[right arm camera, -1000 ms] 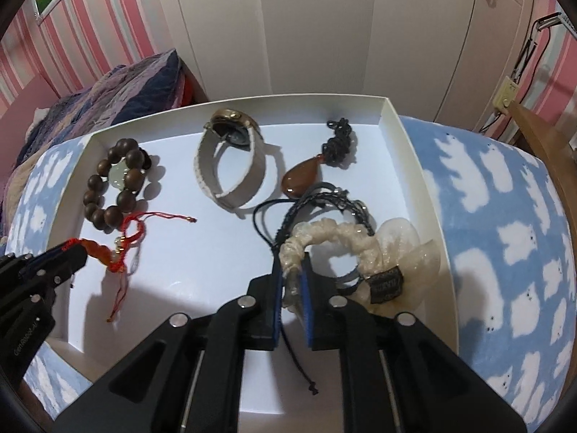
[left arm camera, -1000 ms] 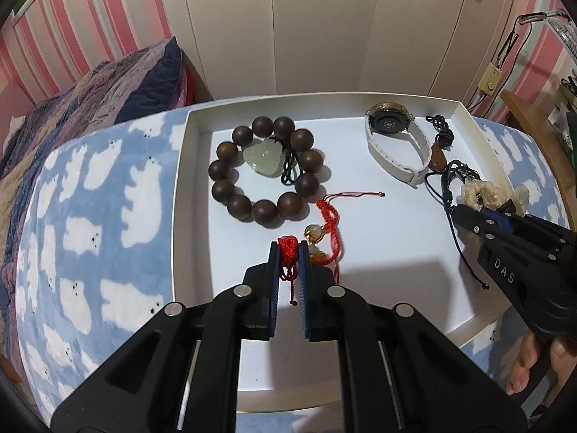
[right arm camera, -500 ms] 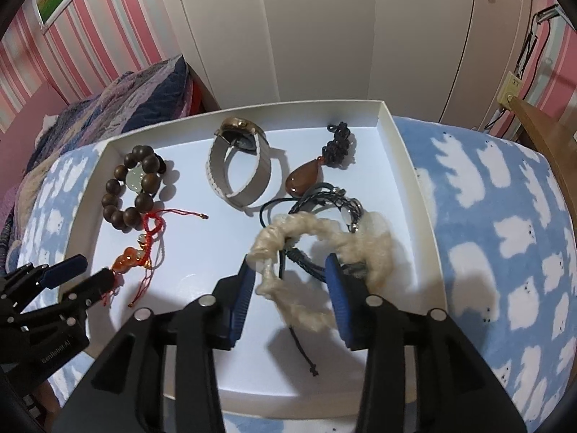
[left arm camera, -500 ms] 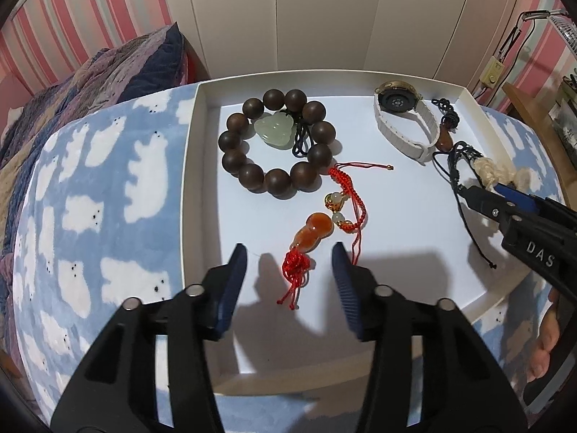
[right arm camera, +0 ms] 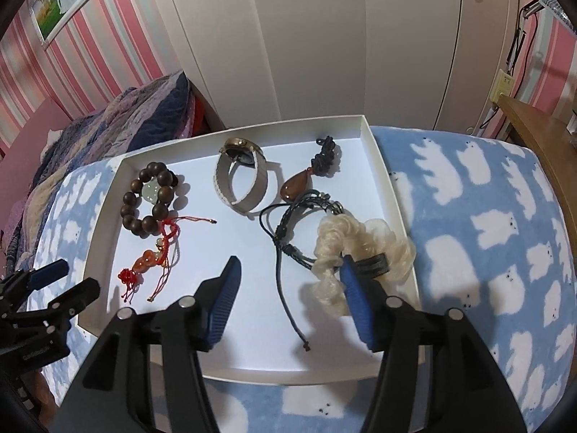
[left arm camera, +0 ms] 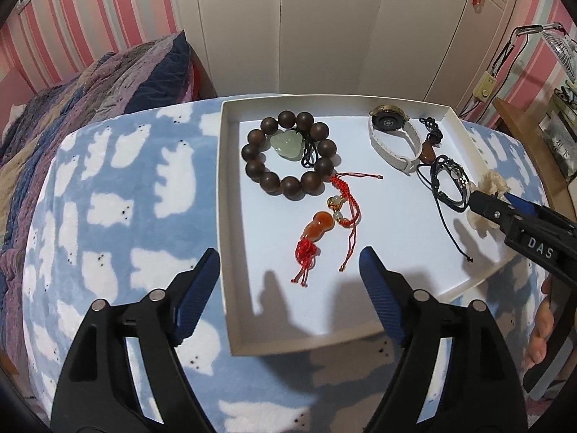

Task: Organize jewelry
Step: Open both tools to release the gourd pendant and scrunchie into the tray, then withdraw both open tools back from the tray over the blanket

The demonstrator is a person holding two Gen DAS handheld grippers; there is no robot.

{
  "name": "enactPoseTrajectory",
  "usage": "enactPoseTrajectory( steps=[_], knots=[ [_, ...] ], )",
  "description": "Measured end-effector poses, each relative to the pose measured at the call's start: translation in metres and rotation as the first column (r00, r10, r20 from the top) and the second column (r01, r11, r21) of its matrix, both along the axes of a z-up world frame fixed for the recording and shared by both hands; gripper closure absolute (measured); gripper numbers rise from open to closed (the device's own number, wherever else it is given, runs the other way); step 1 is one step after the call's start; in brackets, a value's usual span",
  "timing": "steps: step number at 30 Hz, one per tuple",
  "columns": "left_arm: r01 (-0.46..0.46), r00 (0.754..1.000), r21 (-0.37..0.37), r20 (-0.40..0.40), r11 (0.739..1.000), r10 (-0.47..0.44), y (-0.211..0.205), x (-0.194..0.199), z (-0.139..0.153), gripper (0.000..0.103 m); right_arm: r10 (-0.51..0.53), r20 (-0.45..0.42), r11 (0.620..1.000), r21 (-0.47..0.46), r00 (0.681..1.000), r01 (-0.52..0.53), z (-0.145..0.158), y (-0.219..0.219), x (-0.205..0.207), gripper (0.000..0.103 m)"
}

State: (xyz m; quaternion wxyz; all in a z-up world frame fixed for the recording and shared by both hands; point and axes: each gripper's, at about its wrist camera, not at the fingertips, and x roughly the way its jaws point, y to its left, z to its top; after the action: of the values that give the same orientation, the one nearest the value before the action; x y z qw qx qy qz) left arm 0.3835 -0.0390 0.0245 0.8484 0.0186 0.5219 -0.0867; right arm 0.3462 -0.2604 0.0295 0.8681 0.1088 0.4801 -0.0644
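Jewelry lies spread in a shallow white cardboard tray [left arm camera: 225, 216] on a fleecy blue blanket [left arm camera: 108, 198]. Both grippers tilt steeply down over its near edge, jaws opening and holding nothing: the left gripper [left arm camera: 288, 270] above a glossy orange gourd charm [left arm camera: 317, 225] with red knotted cord, the right gripper [right arm camera: 288, 274] beside a fluffy cream scrunchie [right arm camera: 364, 241]. Round dark wooden beads [left arm camera: 288, 155] ring a pale green pendant [left arm camera: 286, 143].

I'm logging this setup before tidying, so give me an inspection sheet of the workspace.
Surface: blue cloud-print blanket under a white tray.
Job's things: bead bracelet, red gourd charm, watch, amber pendant, black cord bracelet, cream scrunchie, all in the tray.
Clutter: nothing seen.
Grippers: left hand-held gripper and right hand-held gripper opening, nothing held.
Cables: wall cable.
Surroundings: wardrobe doors, striped wall, quilt.
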Motion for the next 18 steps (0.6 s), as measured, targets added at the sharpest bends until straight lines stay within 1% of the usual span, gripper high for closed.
enactPoseTrajectory(
  steps=[4,7,16,18],
  knots=[
    [-0.006,1.000,0.005,0.005,1.000,0.006,0.007,-0.006,0.002,0.022,0.004,-0.042,0.999,0.048,0.999,-0.002,-0.005,-0.003,0.006,0.046],
    [-0.007,1.000,0.004,0.003,1.000,0.007,0.010,-0.008,0.001,0.021,0.004,-0.044,0.998,0.058,0.999,-0.001,-0.004,-0.003,0.004,0.046],
    [-0.010,1.000,0.004,0.006,1.000,0.010,0.007,-0.006,0.000,0.021,-0.016,-0.098,1.000,-0.015,0.995,0.015,0.011,-0.007,-0.009,0.045],
    [-0.006,1.000,0.011,0.011,1.000,0.006,0.006,-0.008,-0.001,0.020,-0.030,-0.104,0.998,-0.052,0.994,0.025,0.012,-0.007,-0.013,0.045]
  ],
)
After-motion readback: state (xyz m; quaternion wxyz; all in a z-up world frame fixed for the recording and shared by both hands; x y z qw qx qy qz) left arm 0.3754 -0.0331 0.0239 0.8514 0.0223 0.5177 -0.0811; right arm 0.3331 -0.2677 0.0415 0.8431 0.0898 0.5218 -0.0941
